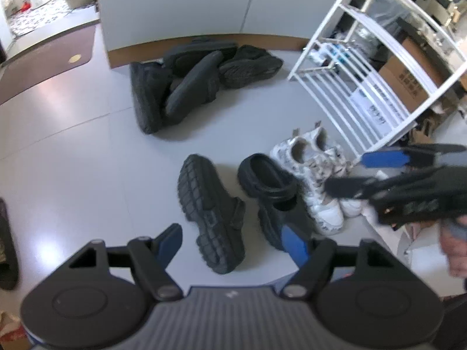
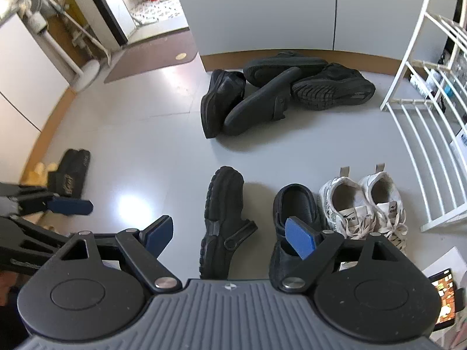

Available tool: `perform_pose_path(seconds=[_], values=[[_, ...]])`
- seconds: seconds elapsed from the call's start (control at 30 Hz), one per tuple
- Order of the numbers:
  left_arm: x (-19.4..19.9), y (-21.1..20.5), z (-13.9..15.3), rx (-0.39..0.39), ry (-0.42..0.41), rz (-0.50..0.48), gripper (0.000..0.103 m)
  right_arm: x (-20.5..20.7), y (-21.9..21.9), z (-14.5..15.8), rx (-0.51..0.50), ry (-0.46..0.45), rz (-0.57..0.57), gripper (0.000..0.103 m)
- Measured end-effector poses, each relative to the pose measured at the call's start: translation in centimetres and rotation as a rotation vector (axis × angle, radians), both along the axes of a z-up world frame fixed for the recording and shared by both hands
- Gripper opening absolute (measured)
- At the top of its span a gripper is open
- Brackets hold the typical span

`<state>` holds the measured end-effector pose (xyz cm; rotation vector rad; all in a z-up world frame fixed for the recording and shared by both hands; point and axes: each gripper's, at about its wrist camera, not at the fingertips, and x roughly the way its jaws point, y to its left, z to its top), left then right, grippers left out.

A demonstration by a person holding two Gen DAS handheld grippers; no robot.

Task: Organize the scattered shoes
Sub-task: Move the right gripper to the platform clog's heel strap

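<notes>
Scattered over a pale grey floor (image 2: pixel 140 134), with the white shoe rack (image 2: pixel 423 134) as landmark. Just beside the rack's foot, a pair of white sneakers (image 2: pixel 362 204), upright, side by side and touching, heel openings toward the far wall. Touching the sneakers on the side away from the rack, a black clog (image 2: pixel 292 213), upright, opening up. One step further from the rack, apart from that clog by a strip of bare floor, a second black clog (image 2: pixel 221 218) tipped on its side, ridged sole facing away from the rack. Further from the rack along the far wall, a heap of black shoes (image 2: pixel 280 93), overlapping, several soles showing. Well away from the rack, near the brown skirting, a dark pair of slippers (image 2: pixel 73 172). Left gripper (image 1: pixel 233 242) spread wide above the two clogs, nothing between its blue pads. Right gripper (image 2: pixel 230 233) likewise released, hanging over the same clogs, empty. In the left wrist view, right gripper reaching in over the sneakers; touching or not, cannot tell.
</notes>
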<state>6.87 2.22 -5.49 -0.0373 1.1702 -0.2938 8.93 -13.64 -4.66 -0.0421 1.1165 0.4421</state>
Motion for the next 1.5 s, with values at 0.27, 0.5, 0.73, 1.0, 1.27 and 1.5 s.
perform_pose_path(seconds=[0.27,0.5,0.73,1.0,1.27,1.5], values=[[0.3,0.2,-1.6,0.012,0.008,-0.007,0.077,0.0,1.2,-1.8,-0.074,-0.008,-0.018,0.088],[0.4,1.9,-3.5,0.020,0.055,0.016,0.078,0.0,1.3,-3.9,-0.089,0.011,-0.004,0.084],[0.7,2.9,-3.8,-0.003,0.074,0.034,0.078,-0.1,2.3,-5.5,-0.078,0.049,0.058,0.070],[1.2,3.4,-3.1,-0.012,0.033,0.091,0.078,-0.3,2.9,-7.1,-0.071,0.090,0.066,0.070],[2.1,2.6,-4.3,0.011,0.068,0.087,0.078,0.3,3.0,-7.4,-0.049,0.088,0.044,0.070],[2.0,2.1,-4.5,0.010,0.071,0.083,0.078,-0.3,2.8,-9.3,-0.043,0.114,0.049,0.070]])
